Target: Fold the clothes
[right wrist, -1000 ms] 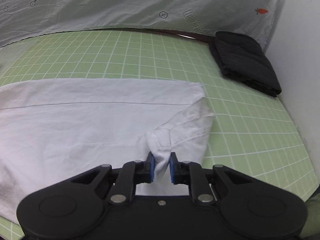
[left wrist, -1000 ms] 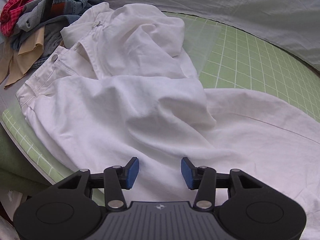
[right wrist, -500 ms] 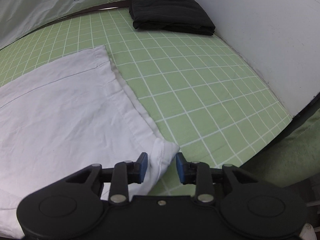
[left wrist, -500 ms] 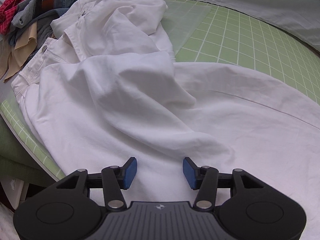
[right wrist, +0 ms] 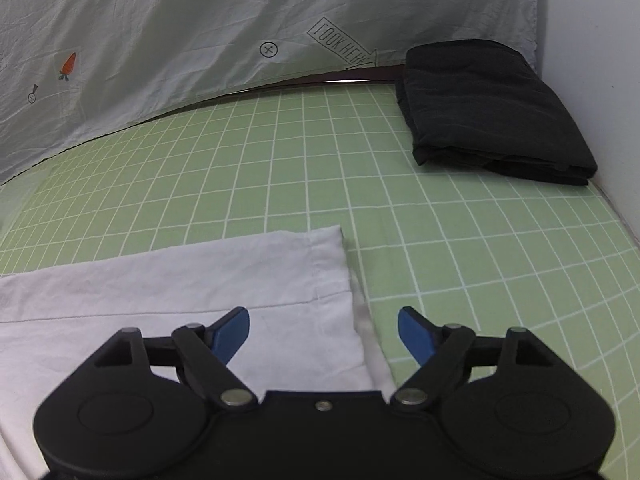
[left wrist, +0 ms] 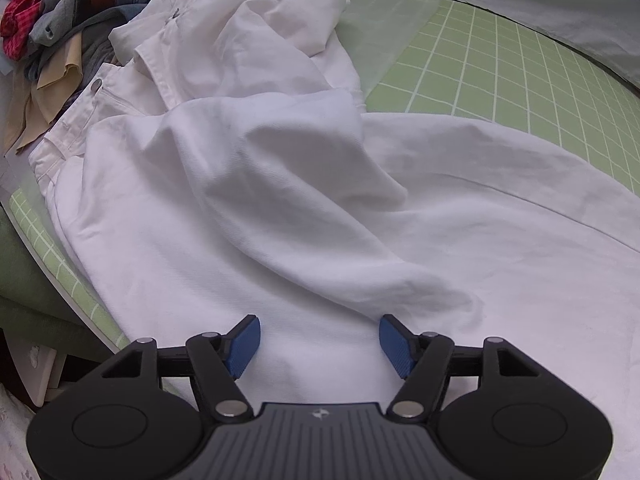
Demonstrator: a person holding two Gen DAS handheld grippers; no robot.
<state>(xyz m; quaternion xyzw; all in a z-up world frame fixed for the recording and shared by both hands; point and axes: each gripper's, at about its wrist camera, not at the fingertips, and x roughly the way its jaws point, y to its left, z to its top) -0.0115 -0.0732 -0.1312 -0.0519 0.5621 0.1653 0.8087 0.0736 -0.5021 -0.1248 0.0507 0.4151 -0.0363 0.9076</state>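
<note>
Each wrist camera looked forward past its fingers, close over the white trousers (left wrist: 280, 208) both views shared.

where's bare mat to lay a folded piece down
Free: green mat between the white trouser hem, the black folded garment and the patterned sheet; also right of the hem. Crowded: the waistband end, where the white trousers bunch against the clothes pile.
</note>
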